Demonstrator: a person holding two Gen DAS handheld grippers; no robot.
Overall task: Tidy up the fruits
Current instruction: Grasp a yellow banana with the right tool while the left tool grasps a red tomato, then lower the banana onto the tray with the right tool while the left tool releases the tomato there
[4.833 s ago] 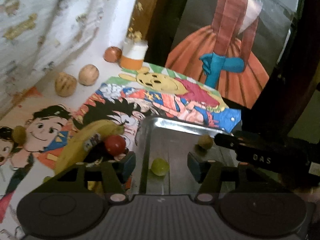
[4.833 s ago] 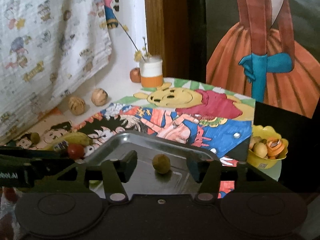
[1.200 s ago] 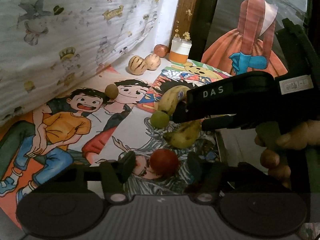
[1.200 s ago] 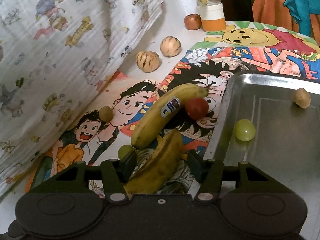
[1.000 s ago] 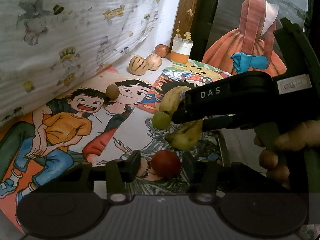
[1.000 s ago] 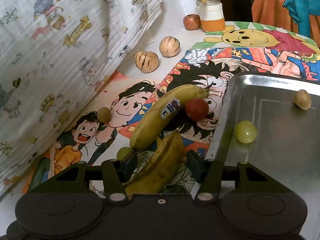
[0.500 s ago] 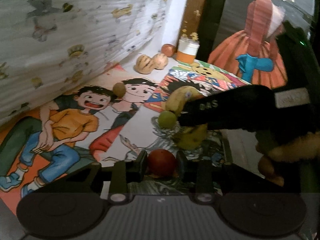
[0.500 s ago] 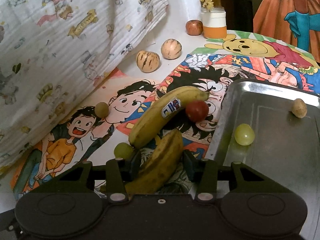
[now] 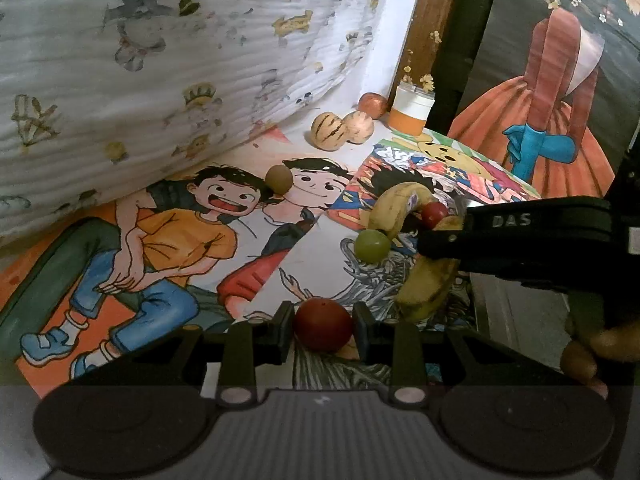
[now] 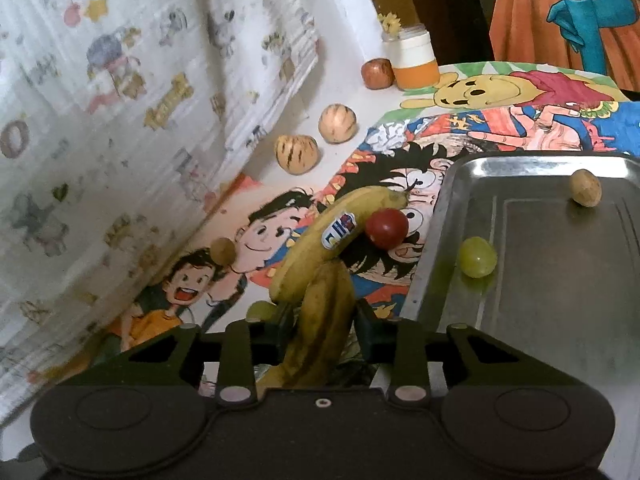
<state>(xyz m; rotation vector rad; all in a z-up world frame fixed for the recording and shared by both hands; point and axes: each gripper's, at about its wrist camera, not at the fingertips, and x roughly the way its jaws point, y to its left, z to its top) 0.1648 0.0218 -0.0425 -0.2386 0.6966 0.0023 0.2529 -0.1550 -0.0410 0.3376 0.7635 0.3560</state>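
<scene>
1. Left claw — closed on a red tomato, both pads touching its sides; the fruit's underside is hidden behind the claw body, so contact with the surface cannot be confirmed.
2. Right claw — closed on a spotted, browning banana; the near end of that banana is cut off by the claw housing.
3. A second, yellower banana with a sticker lies just beyond, its near end touching the held one.
4. A second red tomato sits against the far banana's right side, near the tray's left edge.
5. Metal tray at right holds a green grape near its left rim and a small tan fruit at the far side; the tray's right and near parts run out of frame.
6. Another green grape rests on the surface left of the bananas — in the right wrist view it is half hidden behind the claw finger.
7. A small brown fruit lies on the cartoon drawing, well apart to the far left.
8. Two striped melons, a reddish fruit and an orange-and-white jar stand at the far edge.
9. In the left wrist view, the right claw's black arm covers the middle of the held banana.
</scene>
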